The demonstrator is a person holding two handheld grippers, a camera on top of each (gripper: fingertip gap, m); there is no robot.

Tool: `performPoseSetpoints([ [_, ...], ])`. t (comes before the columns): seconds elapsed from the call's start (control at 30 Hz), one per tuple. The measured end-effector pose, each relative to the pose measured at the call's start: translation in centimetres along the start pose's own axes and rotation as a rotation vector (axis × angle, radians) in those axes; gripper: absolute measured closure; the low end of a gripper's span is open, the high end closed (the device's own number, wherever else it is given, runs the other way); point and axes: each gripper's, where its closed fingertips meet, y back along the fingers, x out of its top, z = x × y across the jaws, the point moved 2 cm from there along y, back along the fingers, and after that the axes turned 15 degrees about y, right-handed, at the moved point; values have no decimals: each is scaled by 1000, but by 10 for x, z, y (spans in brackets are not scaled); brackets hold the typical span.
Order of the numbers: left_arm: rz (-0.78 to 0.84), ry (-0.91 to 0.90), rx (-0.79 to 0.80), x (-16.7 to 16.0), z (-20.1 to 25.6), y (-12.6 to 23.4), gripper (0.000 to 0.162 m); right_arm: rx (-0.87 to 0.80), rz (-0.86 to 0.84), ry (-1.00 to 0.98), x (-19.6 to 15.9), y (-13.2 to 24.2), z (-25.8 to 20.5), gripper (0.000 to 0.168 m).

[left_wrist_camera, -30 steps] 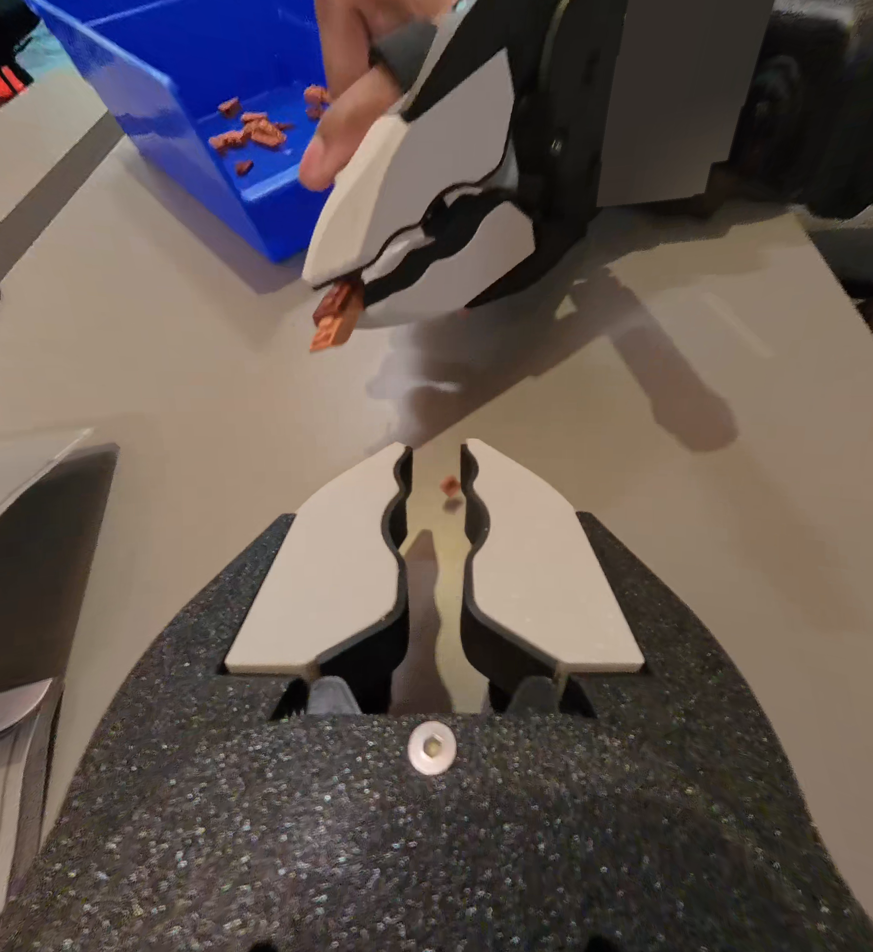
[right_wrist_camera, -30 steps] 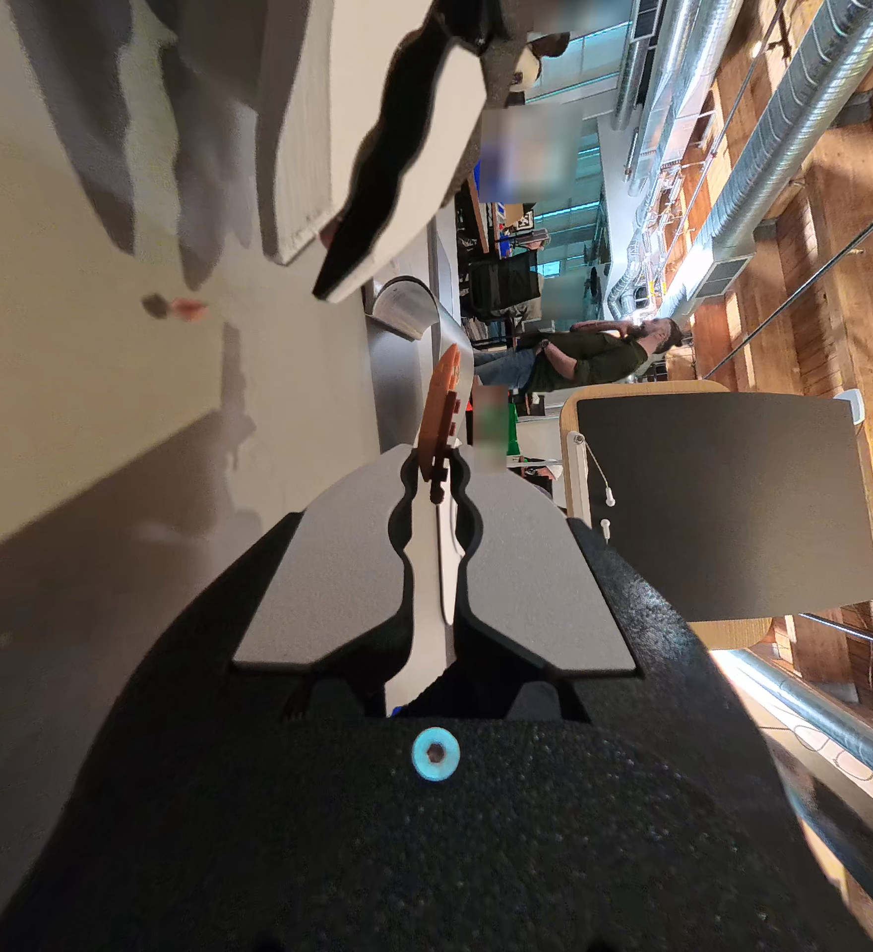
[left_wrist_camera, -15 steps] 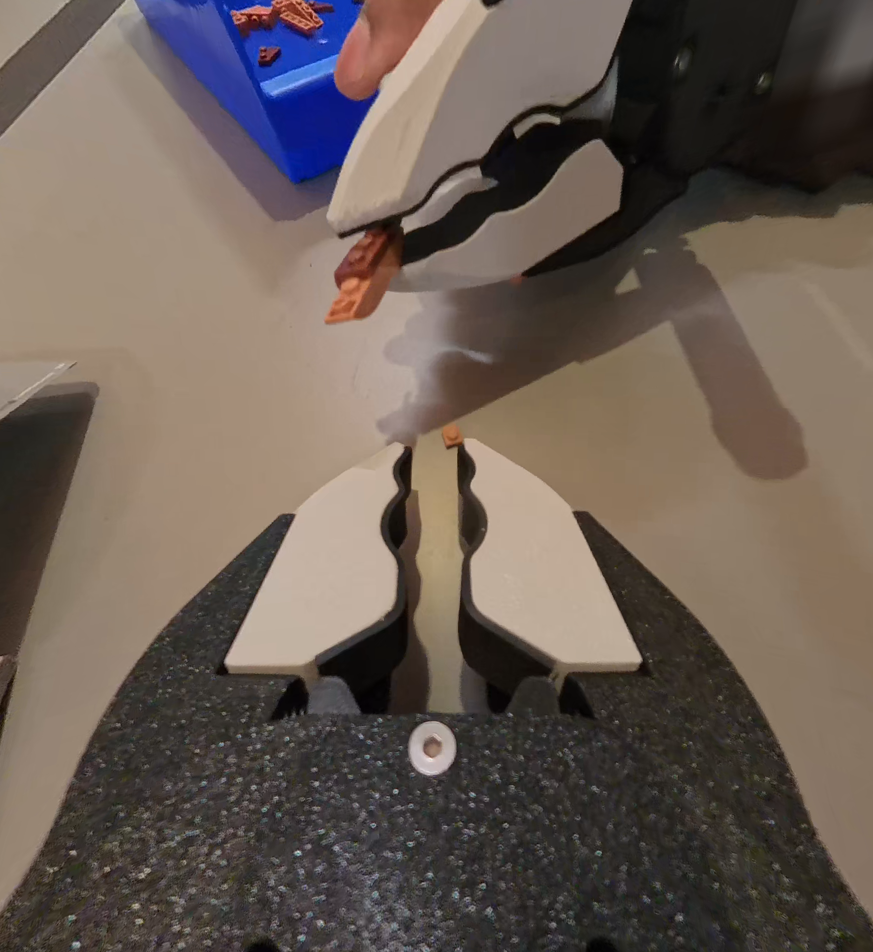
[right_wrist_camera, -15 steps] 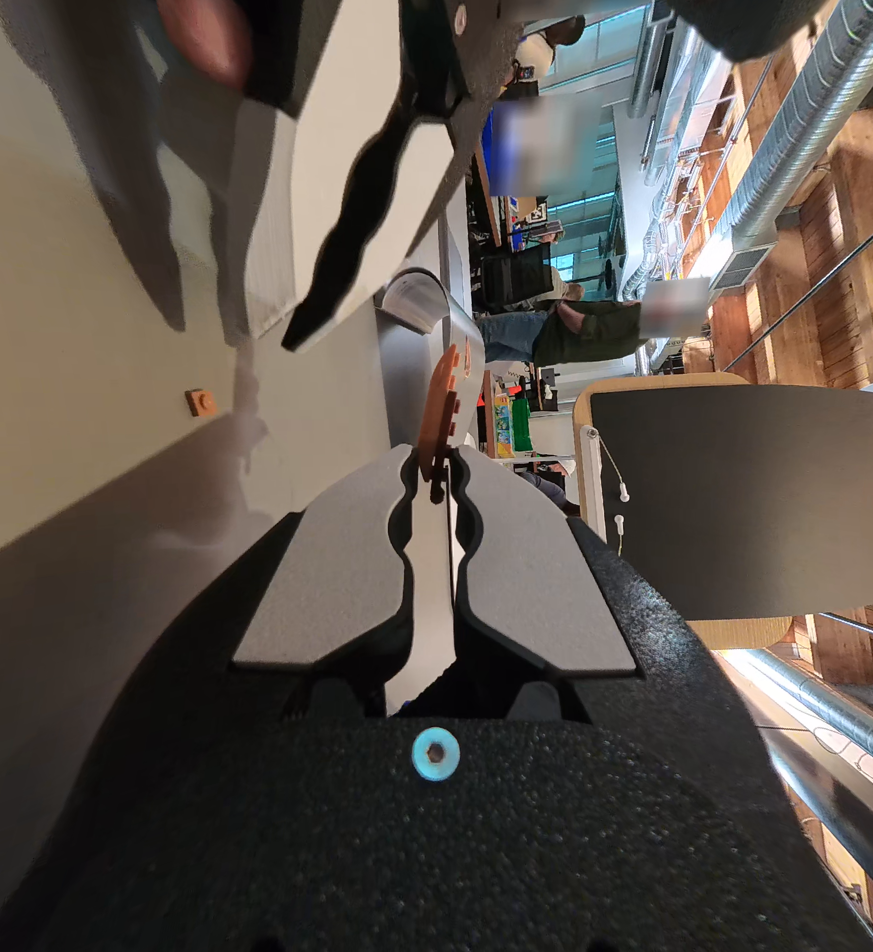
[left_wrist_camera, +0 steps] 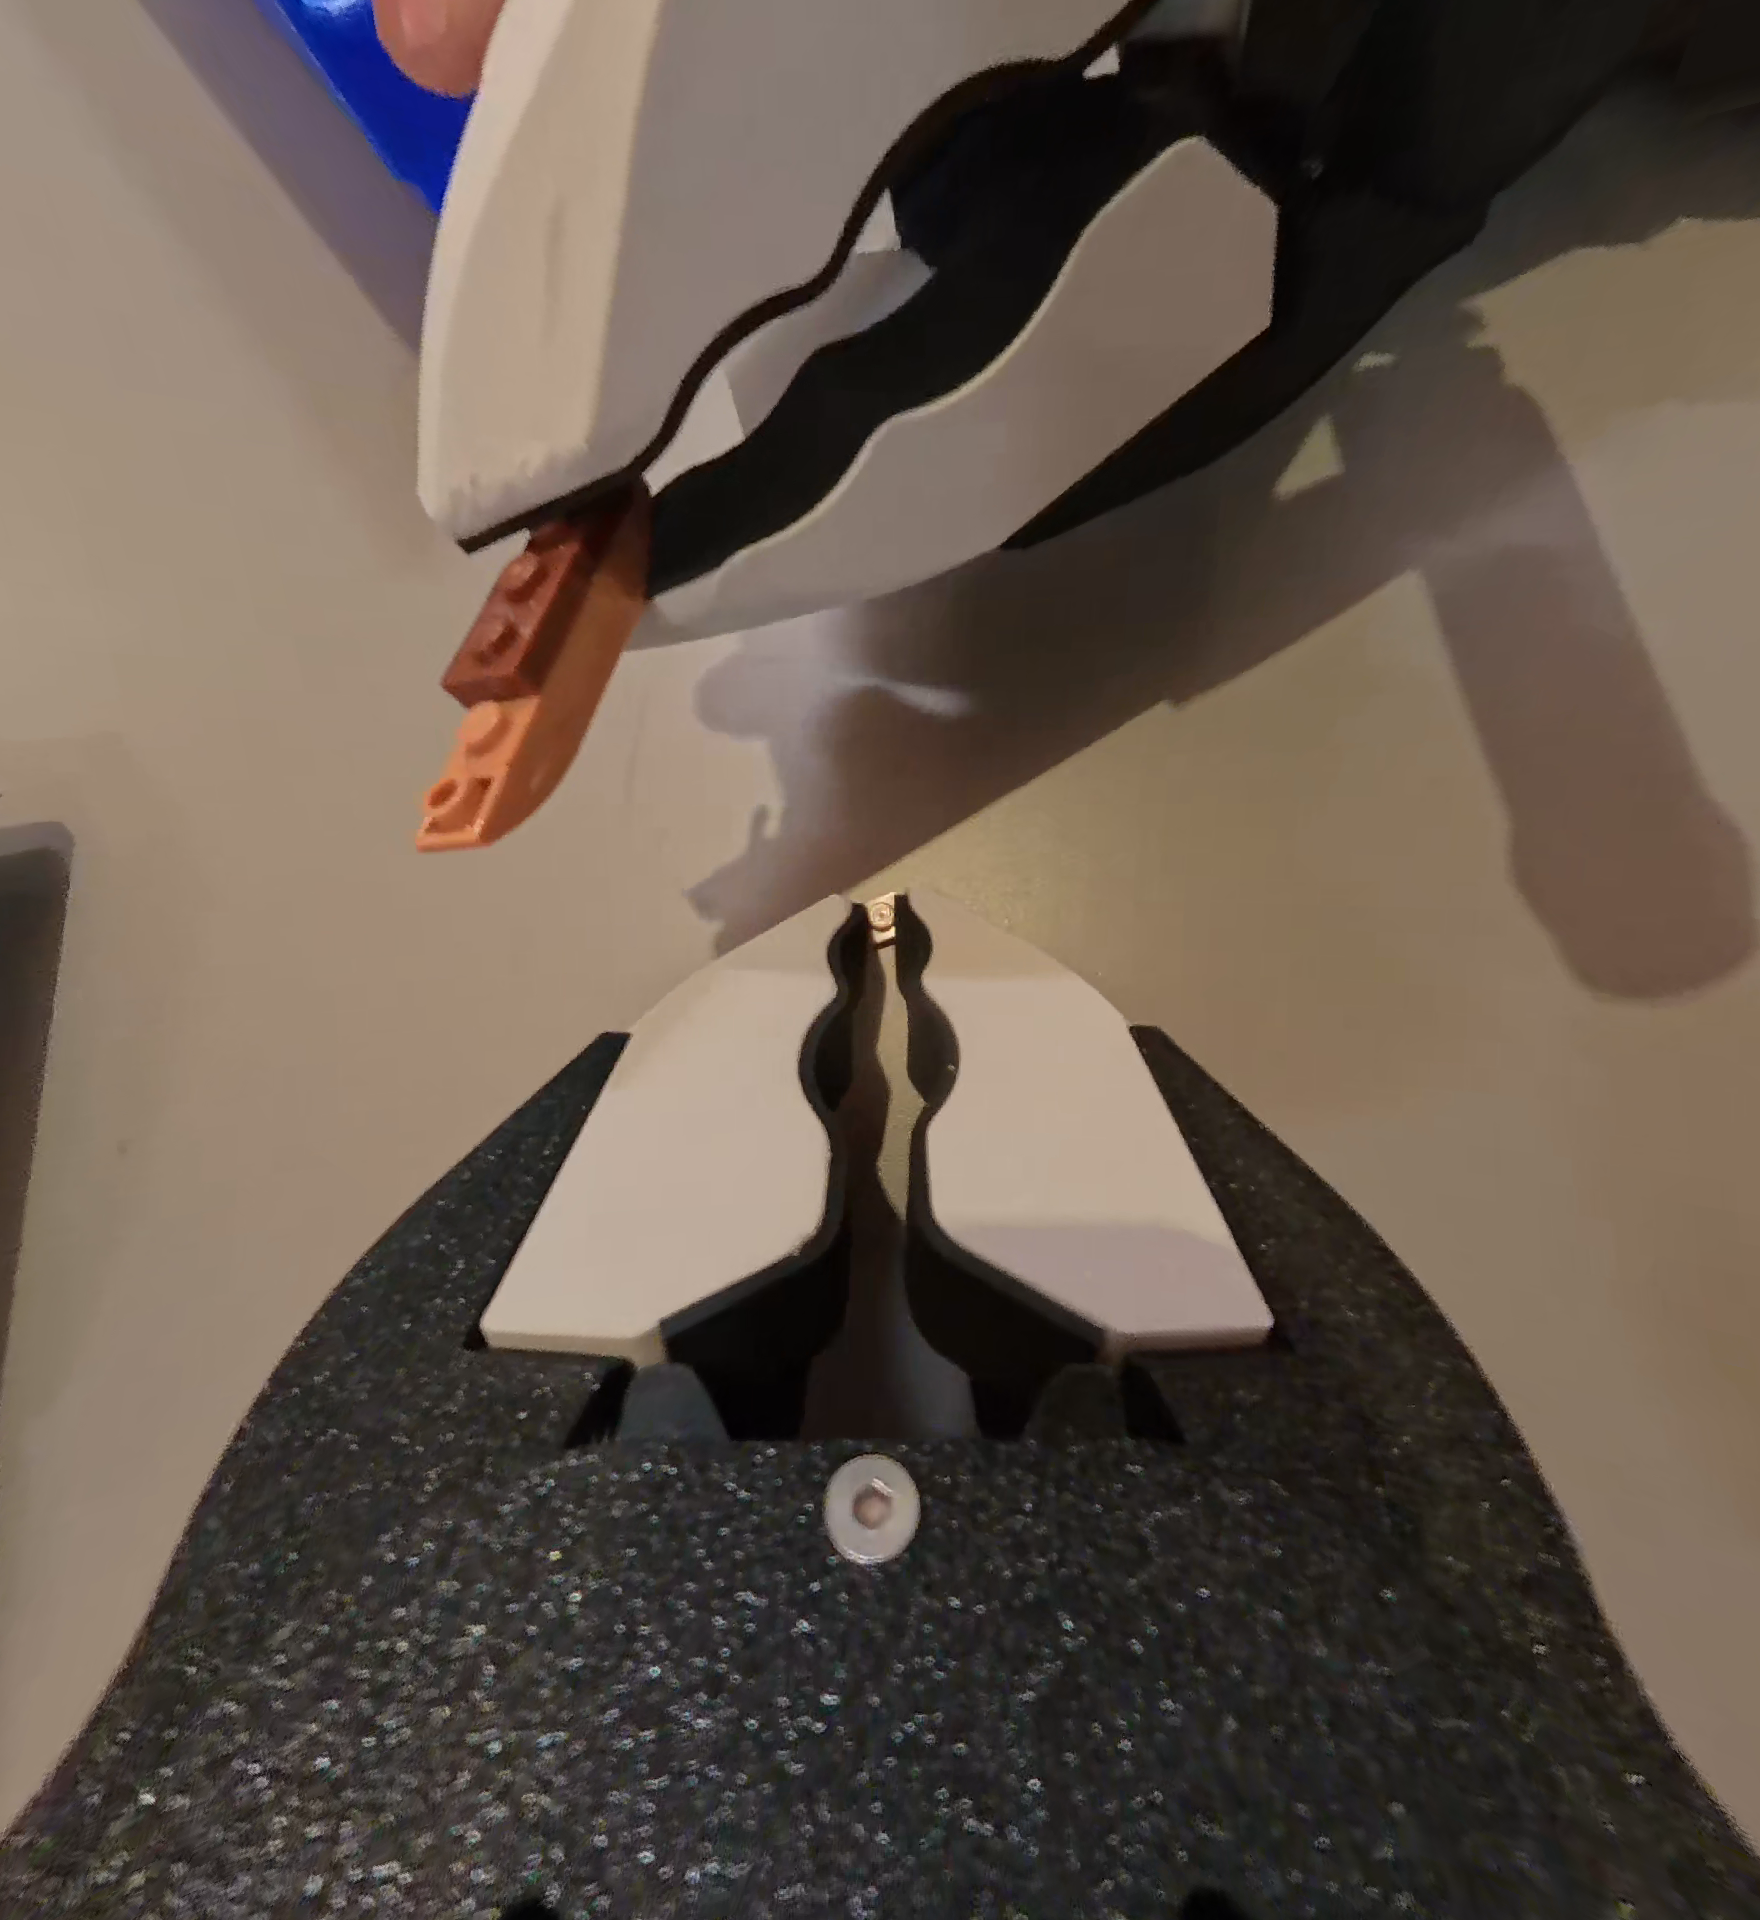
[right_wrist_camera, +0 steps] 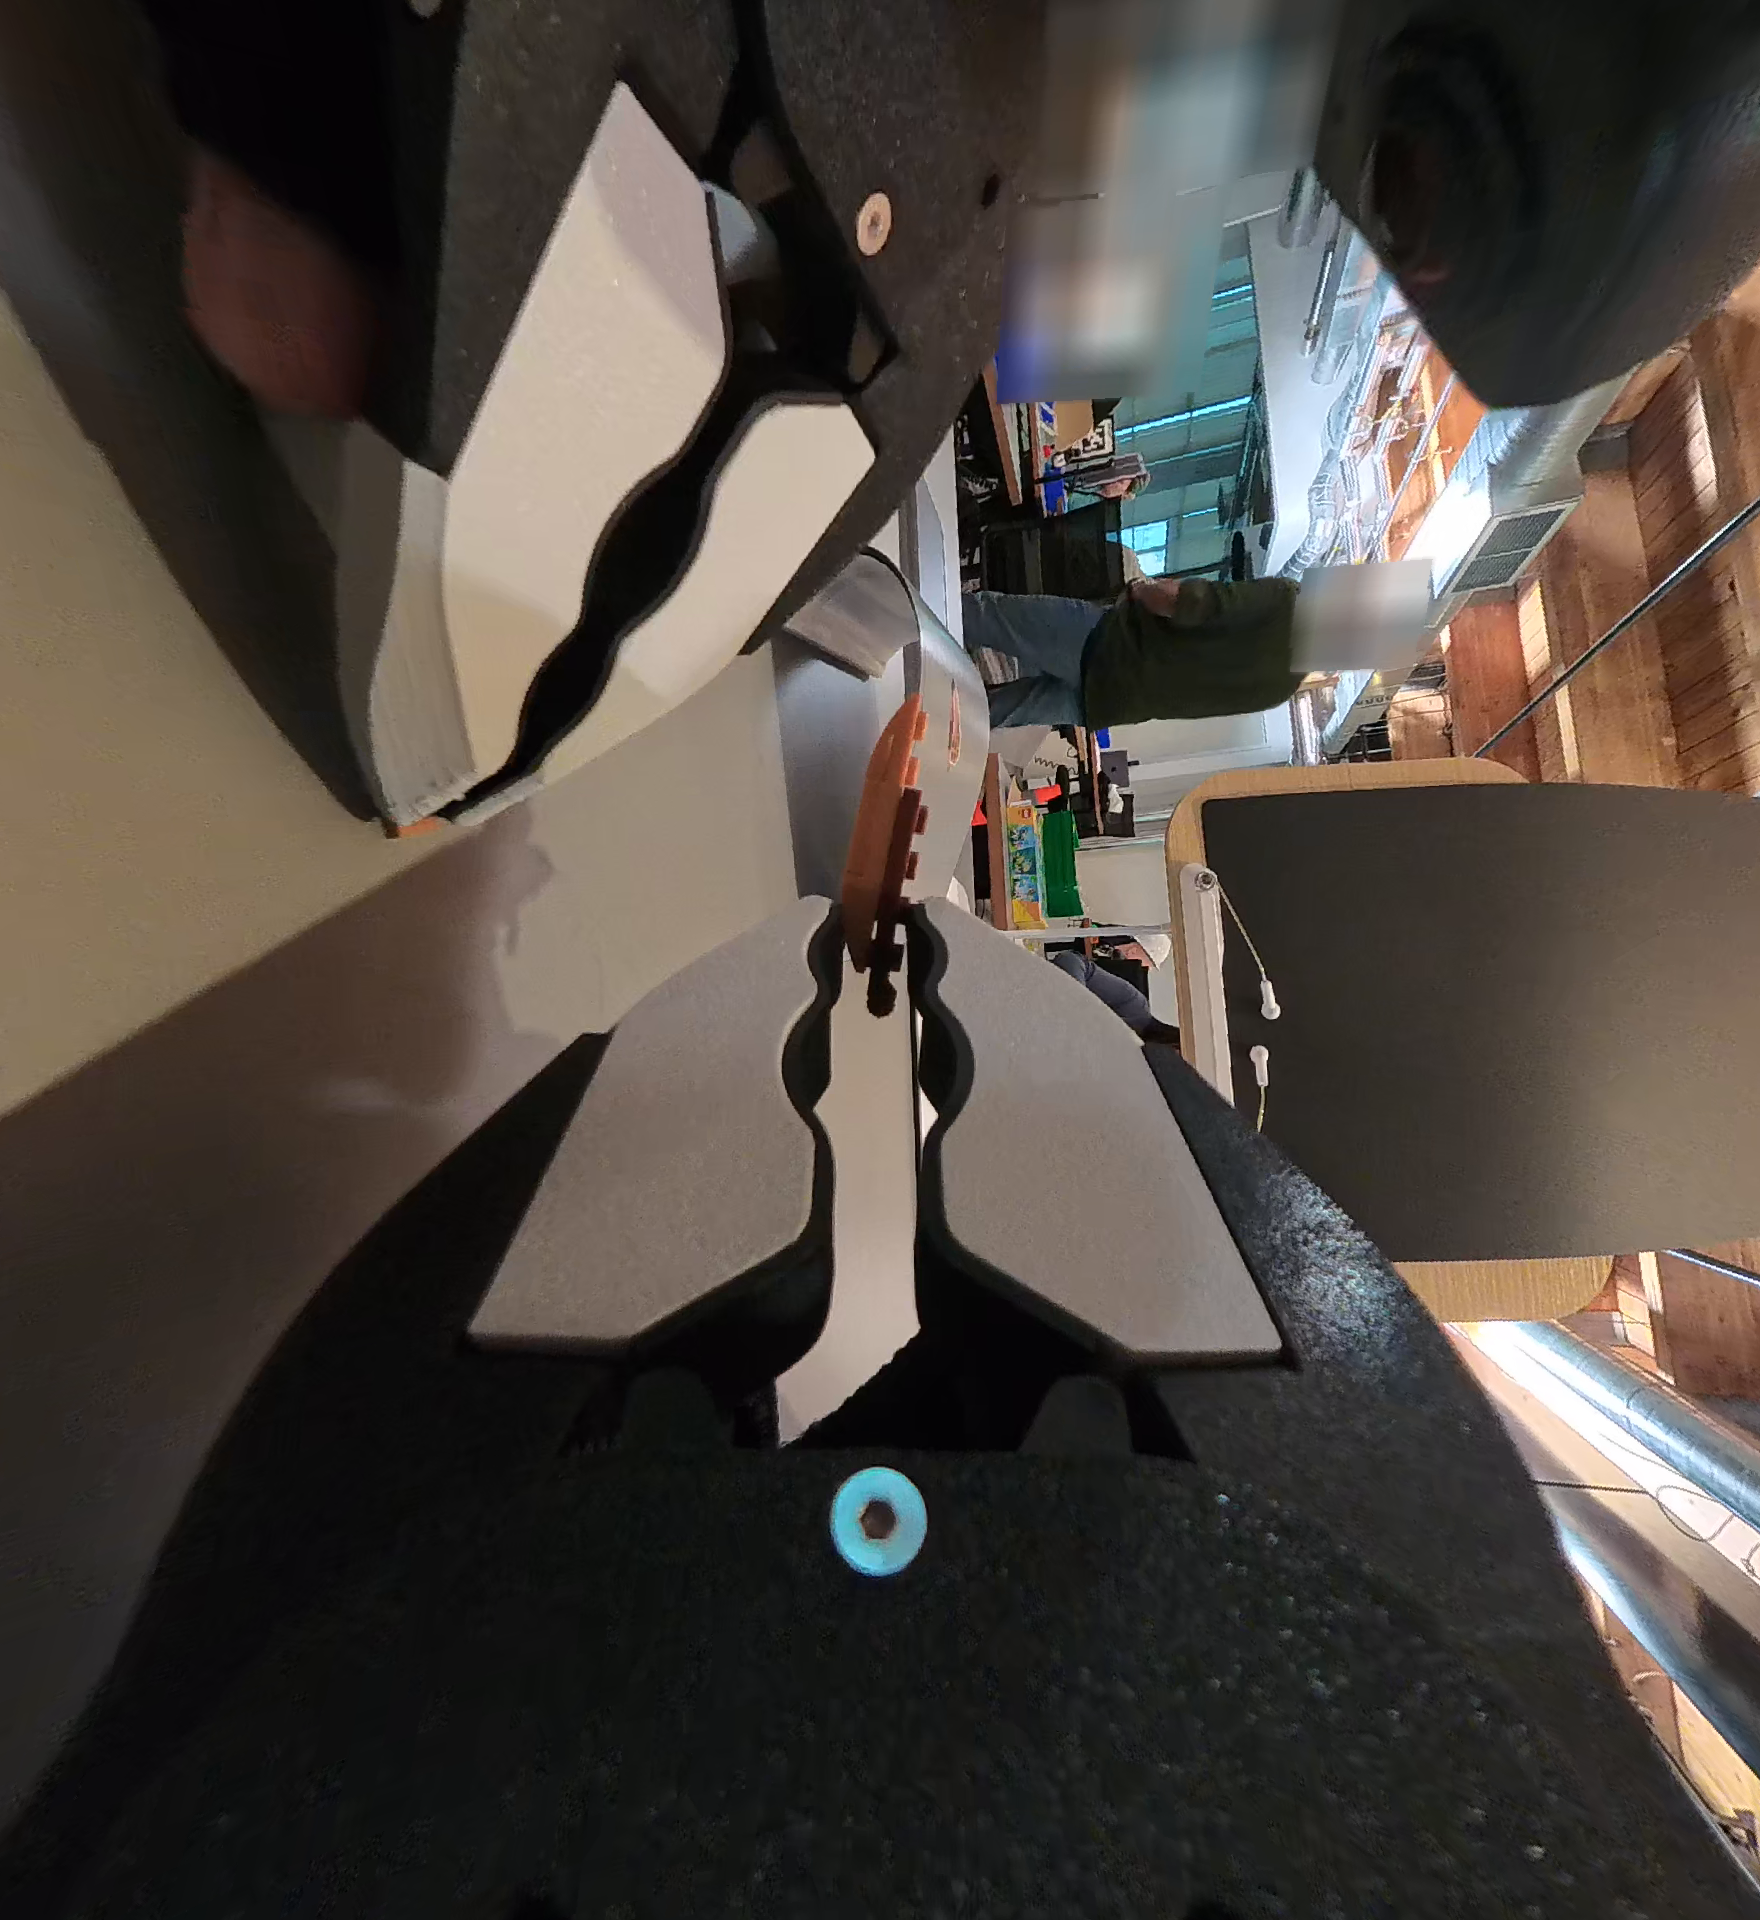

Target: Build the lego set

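Since a second ago the left gripper (left_wrist_camera: 881,914) has come down over the small brown stud piece (left_wrist_camera: 881,920) on the beige table (left_wrist_camera: 232,987) and narrowed; its tips now pinch that piece. The right gripper (left_wrist_camera: 637,530), nearer than before, stays clamped on the brown lego plate assembly (left_wrist_camera: 533,675), which juts from its tips just above and left of the left gripper.

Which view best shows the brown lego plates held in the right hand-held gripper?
The left wrist view: the stacked brown lego plates show their studded tops, projecting from the right hand-held gripper. The right wrist view shows them only edge-on between its fingertips.
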Motion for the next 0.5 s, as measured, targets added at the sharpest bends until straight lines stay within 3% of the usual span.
performPoseSetpoints([
  [0.2, 41, 14, -59, 1, 1, 11, 159, 2, 3, 10, 0, 0, -2, 157],
  [0.5, 273, 4, -109, 48, -6, 86, 162, -10, 14, 66, 5, -2, -6, 157],
])
